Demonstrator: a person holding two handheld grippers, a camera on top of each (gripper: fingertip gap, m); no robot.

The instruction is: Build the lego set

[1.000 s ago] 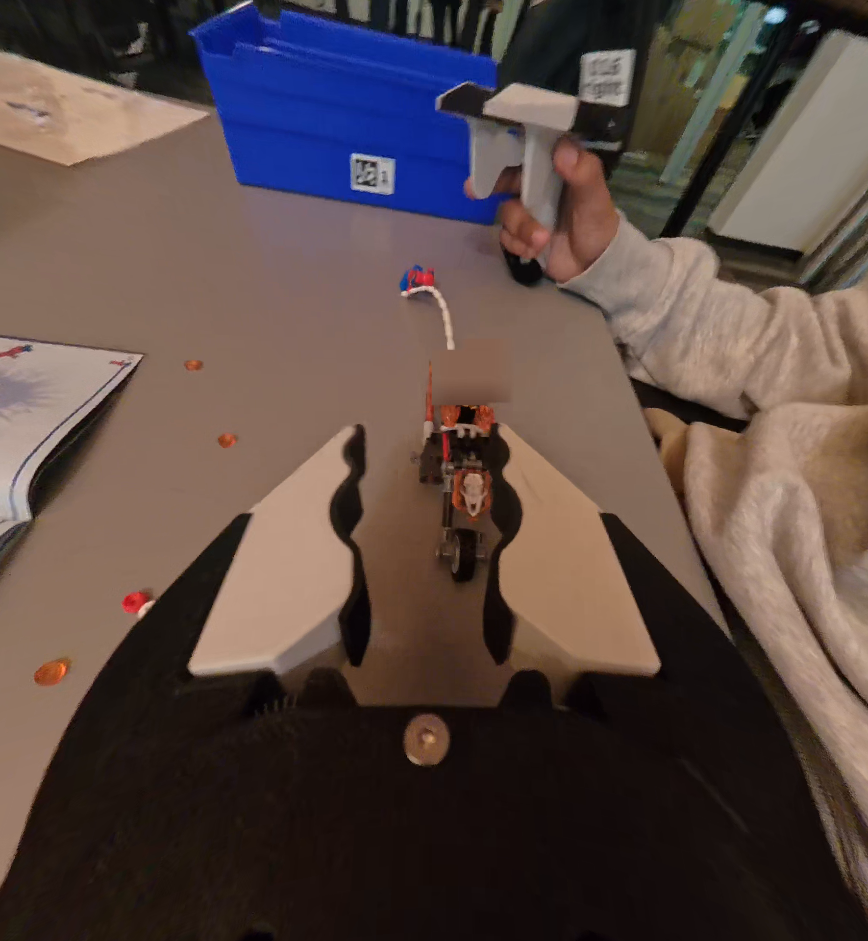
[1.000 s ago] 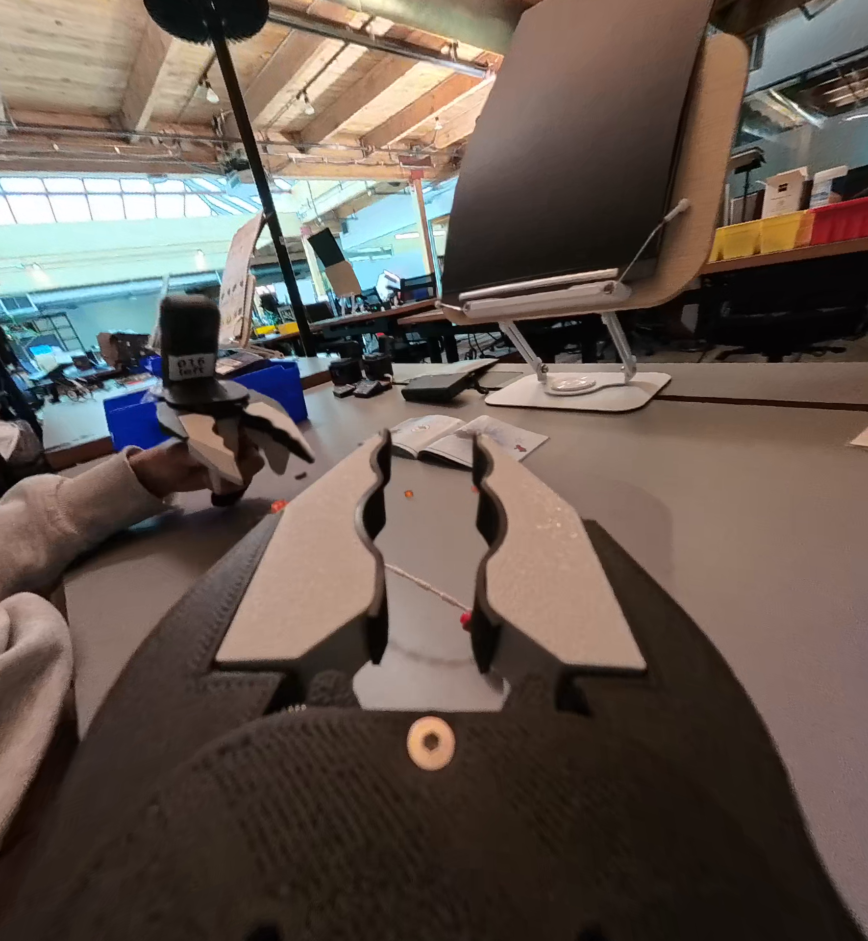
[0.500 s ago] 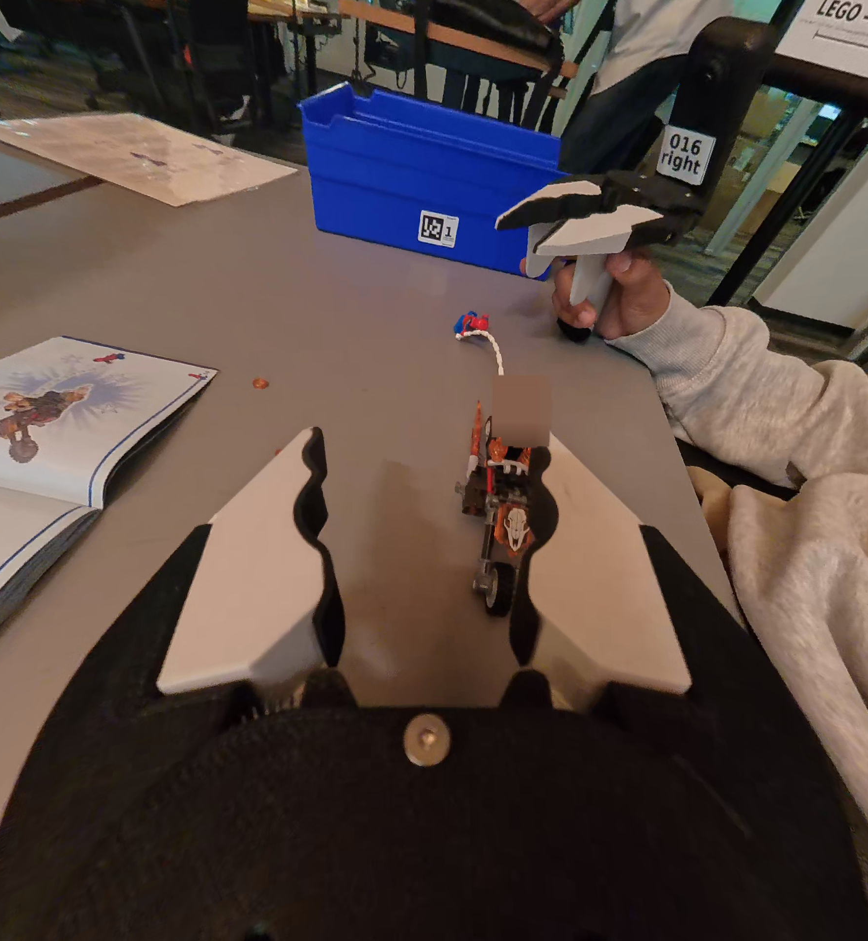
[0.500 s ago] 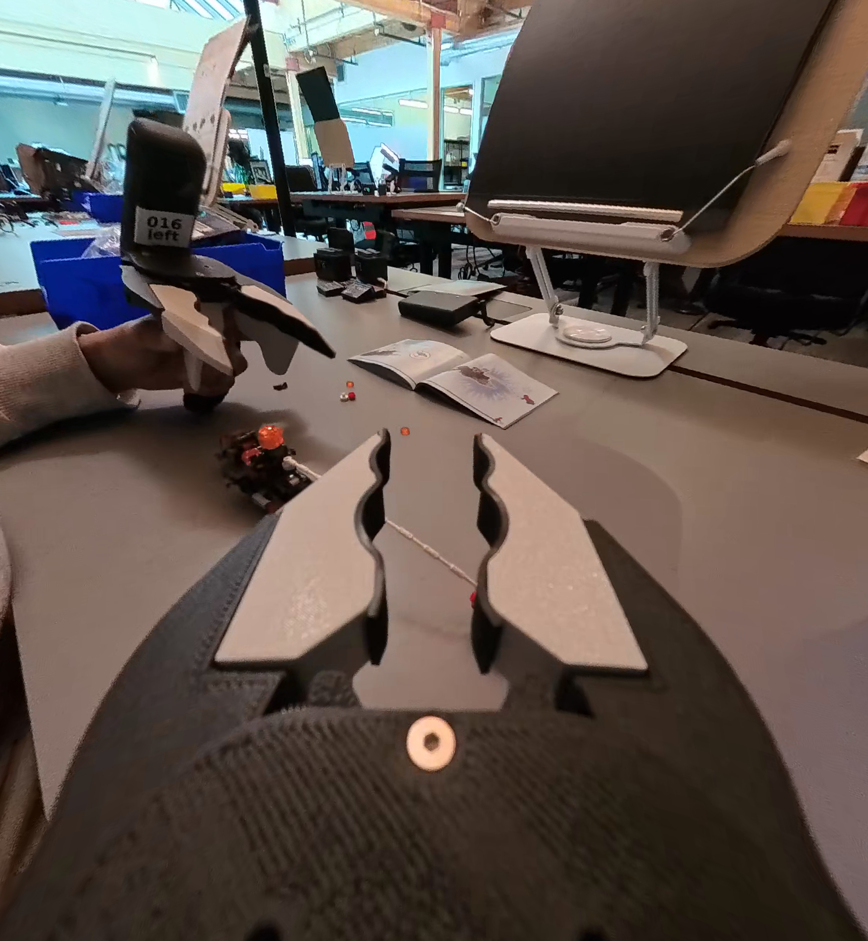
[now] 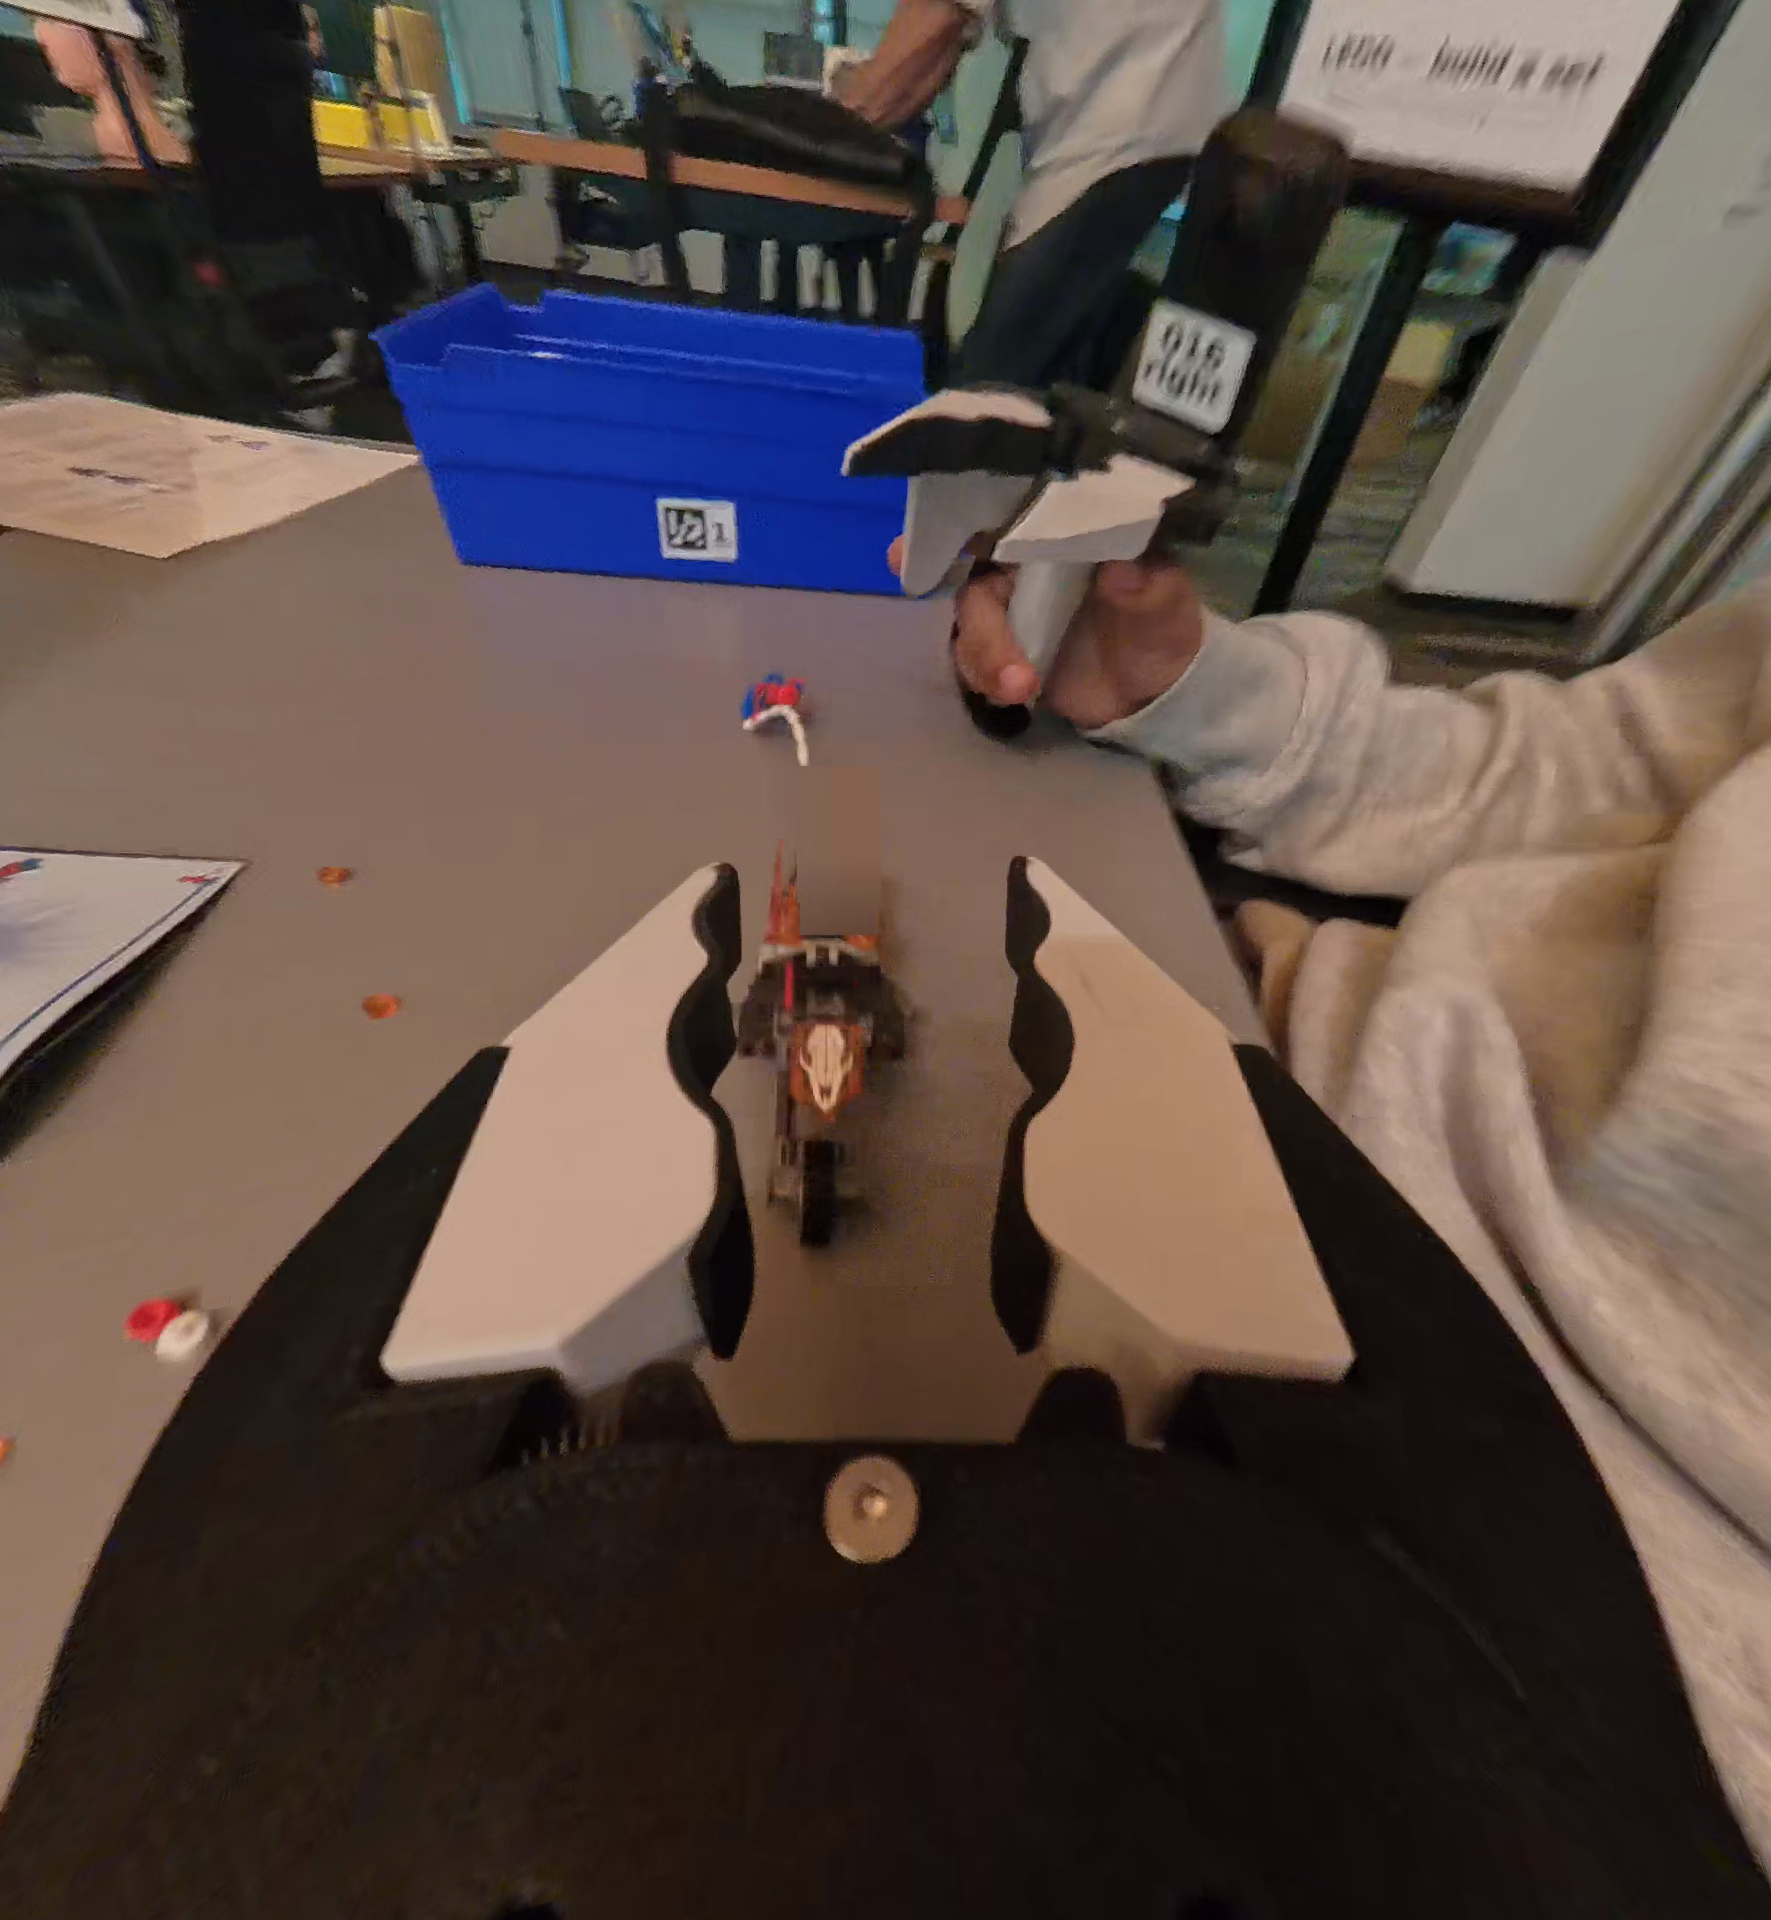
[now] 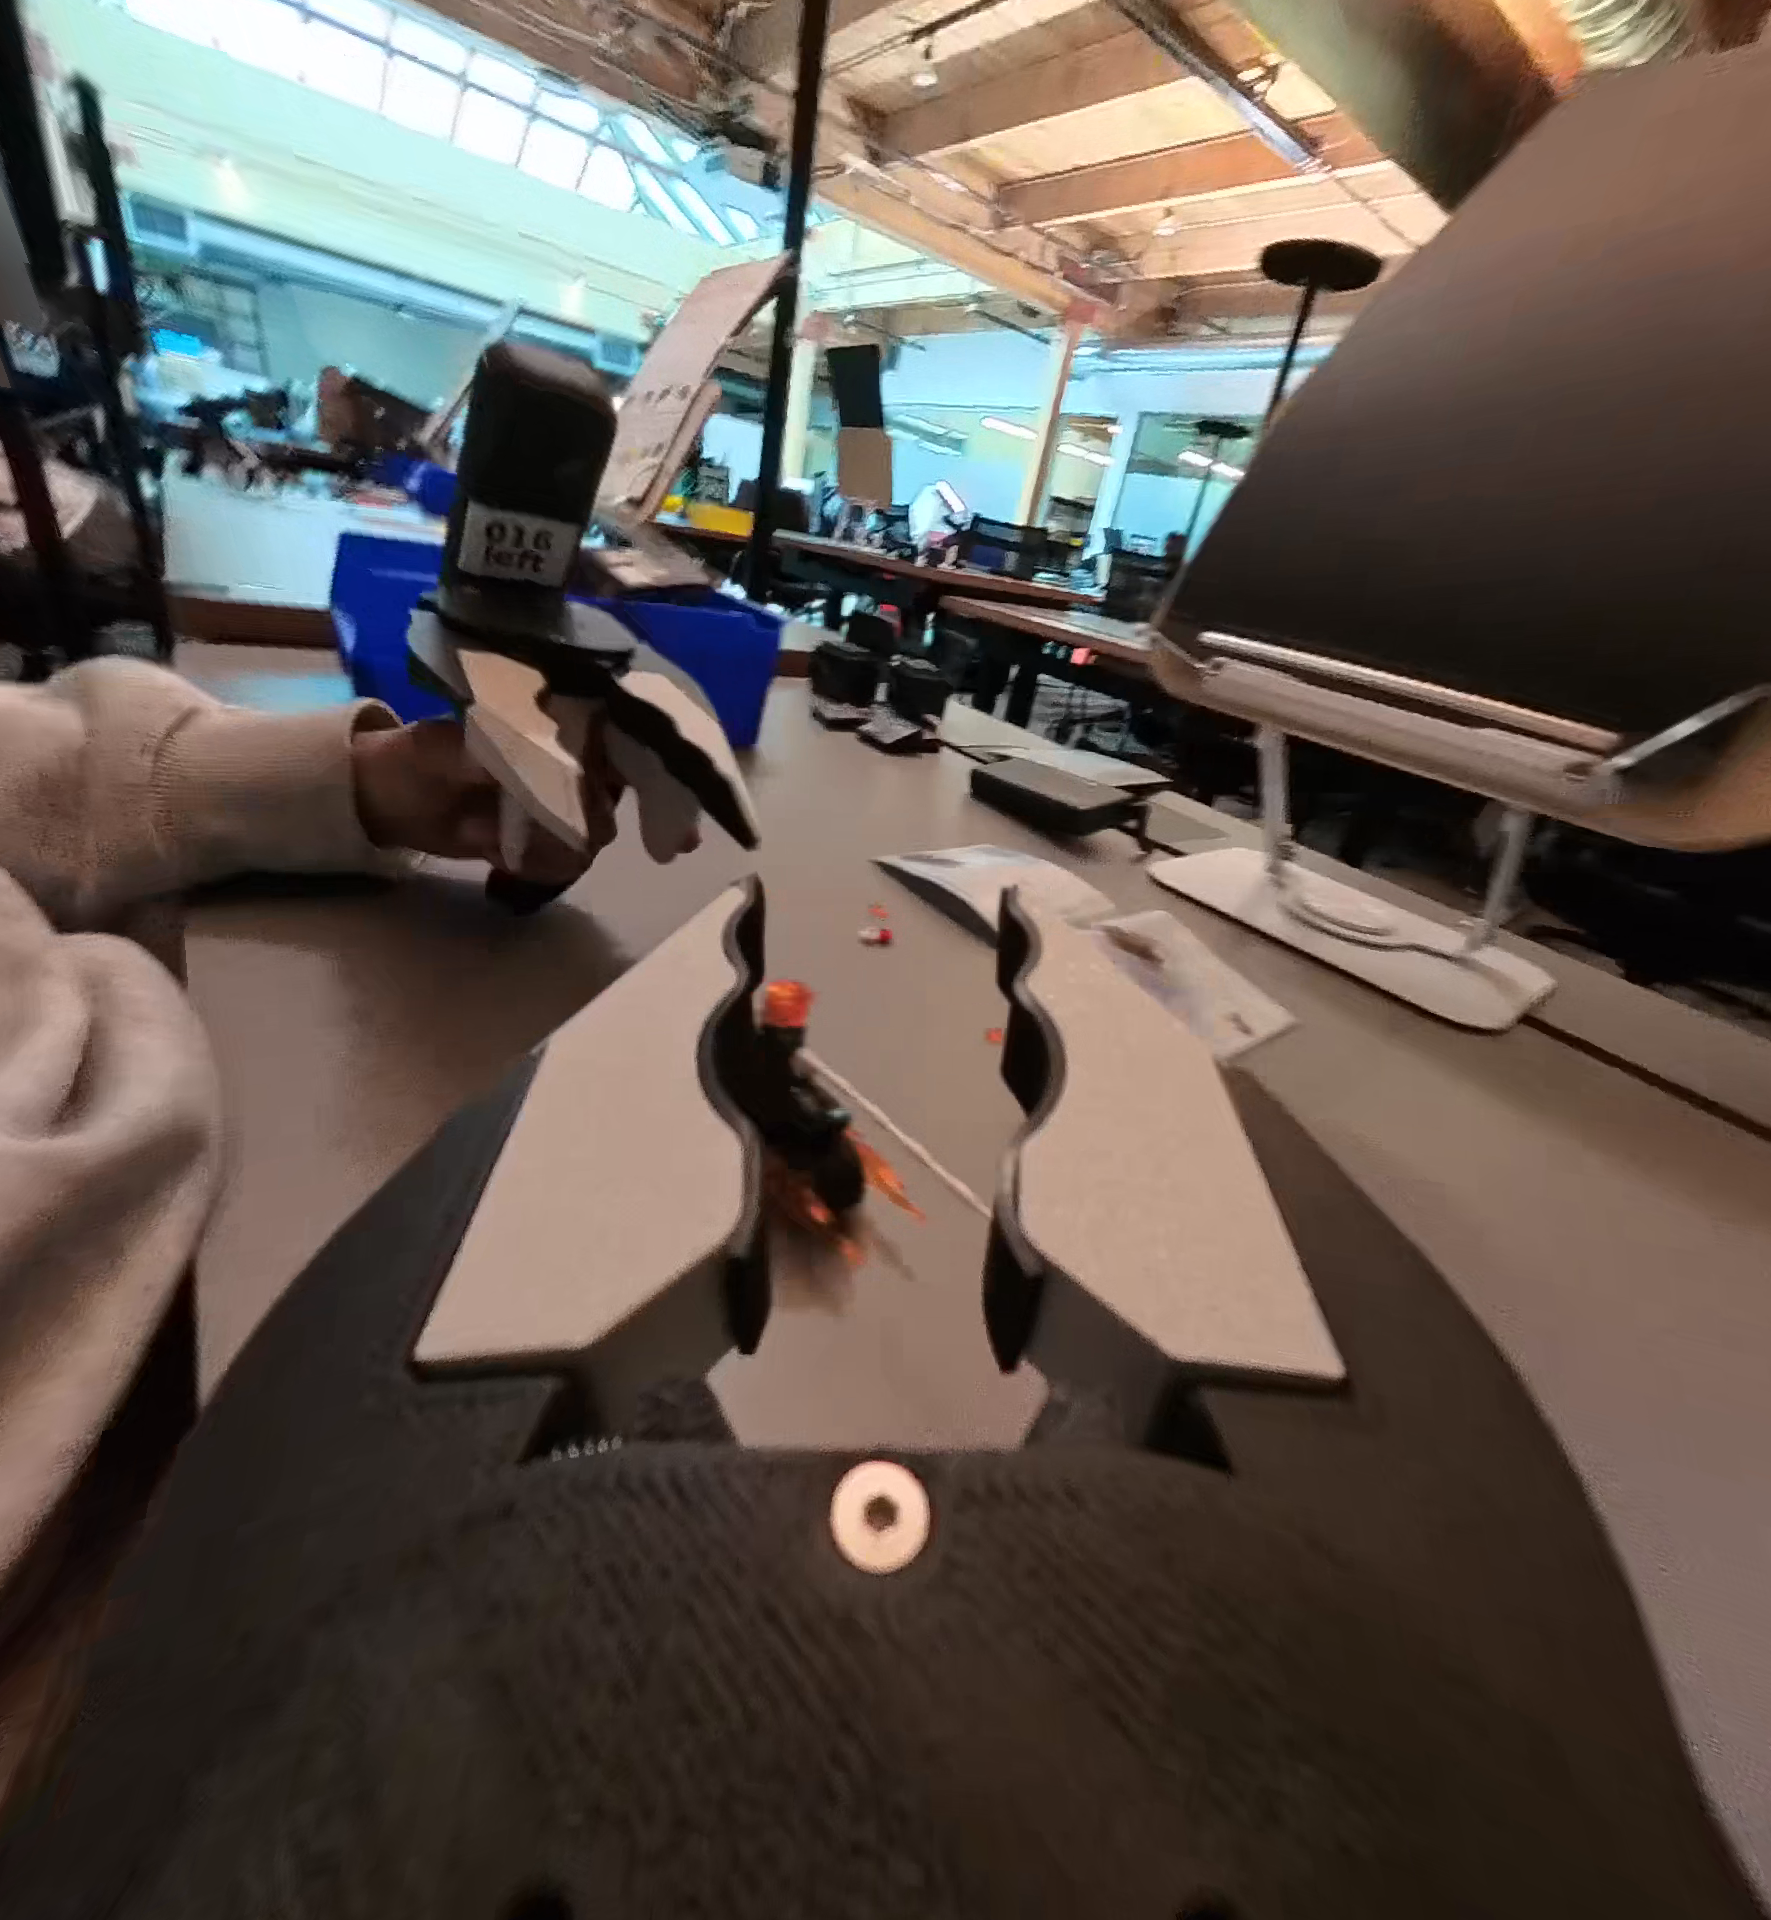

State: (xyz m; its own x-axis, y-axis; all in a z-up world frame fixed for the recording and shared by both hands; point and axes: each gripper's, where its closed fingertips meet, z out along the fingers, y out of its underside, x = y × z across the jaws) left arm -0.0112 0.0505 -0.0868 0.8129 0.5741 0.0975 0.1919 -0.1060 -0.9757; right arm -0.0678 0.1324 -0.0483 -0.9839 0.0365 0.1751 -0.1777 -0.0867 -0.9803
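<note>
Timber-beamed ceiling (image 6: 1120, 197), skylit workshop desks (image 6: 964, 592)

Left gripper (image 5: 870, 1049): black textured body, pale grey wavy-edged fingers, silver screw.
Right gripper (image 6: 876, 1070): the same, white labelled handle.
Sleeves (image 5: 1463, 748): cream knit.

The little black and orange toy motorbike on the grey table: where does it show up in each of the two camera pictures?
Left wrist view: the small black and orange toy motorbike stands mid-picture, seen front-on, between the open fingers of the left hand-held gripper.
Right wrist view: the motorbike sits just left of centre, close to one finger.
Shared landmark: the open white instruction booklet.
</note>
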